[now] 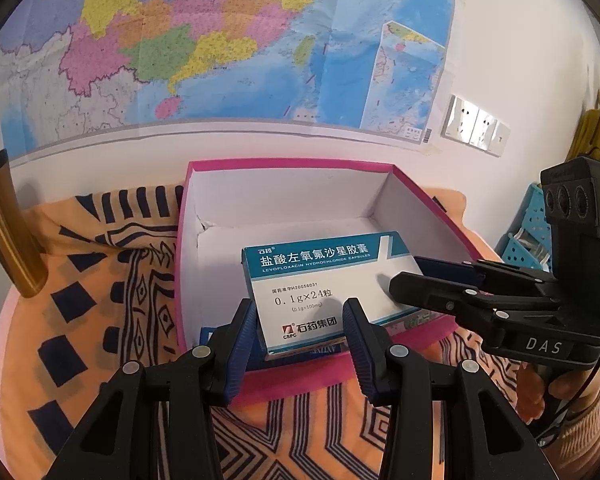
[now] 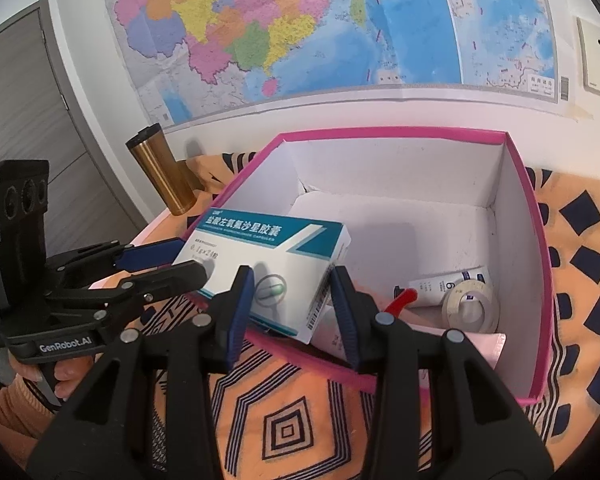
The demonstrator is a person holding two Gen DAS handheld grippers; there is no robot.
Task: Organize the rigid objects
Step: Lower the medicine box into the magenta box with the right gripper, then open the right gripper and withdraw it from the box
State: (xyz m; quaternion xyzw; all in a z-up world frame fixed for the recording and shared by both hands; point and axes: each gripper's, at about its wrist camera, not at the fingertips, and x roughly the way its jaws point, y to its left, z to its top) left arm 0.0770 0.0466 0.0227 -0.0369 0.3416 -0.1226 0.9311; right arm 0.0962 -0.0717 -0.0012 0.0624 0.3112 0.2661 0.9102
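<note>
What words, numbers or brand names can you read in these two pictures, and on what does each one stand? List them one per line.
"LEVOFLOXACIN HYDROCHLORIDE CAPSULES": medicine box, teal band.
"0.1g×24粒": the box's white face.
"CSPC": its lower corner.
"DAS": right tongs, body.
"GenRobot.AI": left tongs, body.
"6": white tube in the pink storage box.
Wall map labels and the medicine box's barcode digits: too small to read.
</note>
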